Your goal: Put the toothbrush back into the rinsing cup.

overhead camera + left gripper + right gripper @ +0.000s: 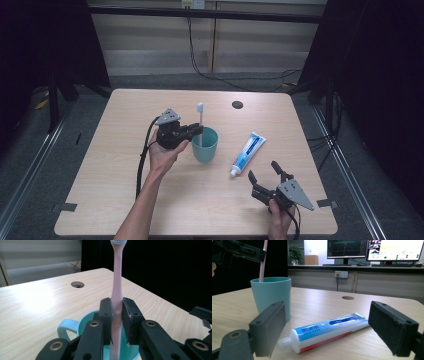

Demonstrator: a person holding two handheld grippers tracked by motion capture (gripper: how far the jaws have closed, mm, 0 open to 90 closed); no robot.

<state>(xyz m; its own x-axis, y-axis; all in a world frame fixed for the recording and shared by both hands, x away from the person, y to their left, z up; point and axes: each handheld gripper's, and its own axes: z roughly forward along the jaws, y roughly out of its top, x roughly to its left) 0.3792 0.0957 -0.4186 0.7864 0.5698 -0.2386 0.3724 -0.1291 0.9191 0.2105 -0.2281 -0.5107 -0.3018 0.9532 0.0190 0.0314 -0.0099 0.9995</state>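
A pink toothbrush (200,120) (117,282) stands upright with its lower end inside a teal cup (205,144) (75,326) (272,293) near the table's middle. My left gripper (196,131) (116,315) is shut on the toothbrush handle just above the cup's rim. A white and blue toothpaste tube (248,153) (327,330) lies flat to the right of the cup, cap toward the front edge. My right gripper (264,170) (327,332) is open, low near the front right, its jaws standing either side of the tube's cap end without touching it.
A round cable hole (237,104) (77,284) (348,297) sits near the table's far edge. Dark frames and cables surround the table (125,200). Monitors (372,250) stand on a counter beyond it. Bare tabletop lies left and front.
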